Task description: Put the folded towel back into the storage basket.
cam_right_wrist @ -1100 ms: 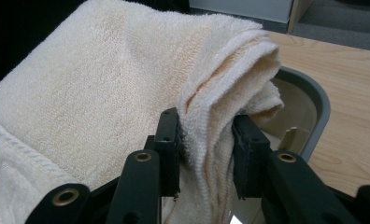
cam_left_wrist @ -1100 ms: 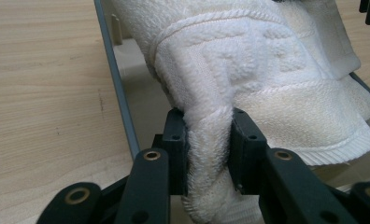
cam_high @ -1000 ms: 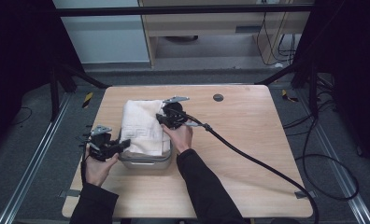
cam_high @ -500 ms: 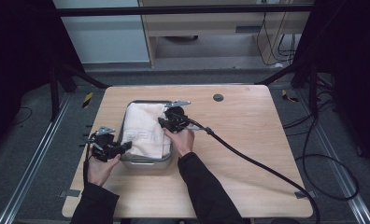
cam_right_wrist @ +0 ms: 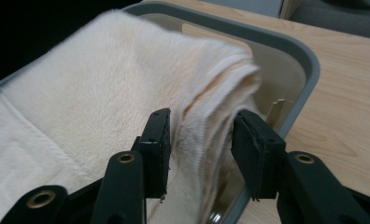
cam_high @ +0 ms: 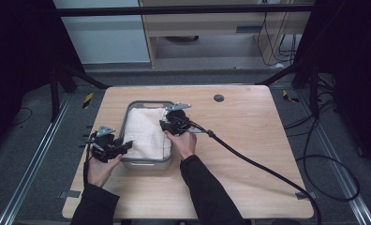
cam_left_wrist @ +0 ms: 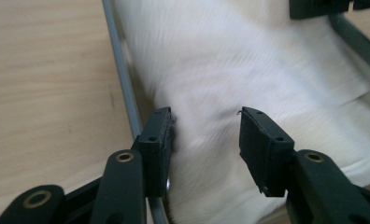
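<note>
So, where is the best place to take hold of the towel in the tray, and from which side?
Probably the folded edge of the towel along the right wall of the tray, taken from above. There the layers bunch into a raised ridge that stands clear of the wall, so the right gripper can straddle it with a finger on each side. The flat middle offers nothing to pinch.

Lab: framed rig point(cam_high: 183, 9), floor rails point(cam_high: 33, 161), cables point(cam_high: 333, 164).

towel point(cam_high: 147, 132): cream, folded | in grey tray point(cam_high: 146, 162) | on table point(cam_high: 249, 140)
</note>
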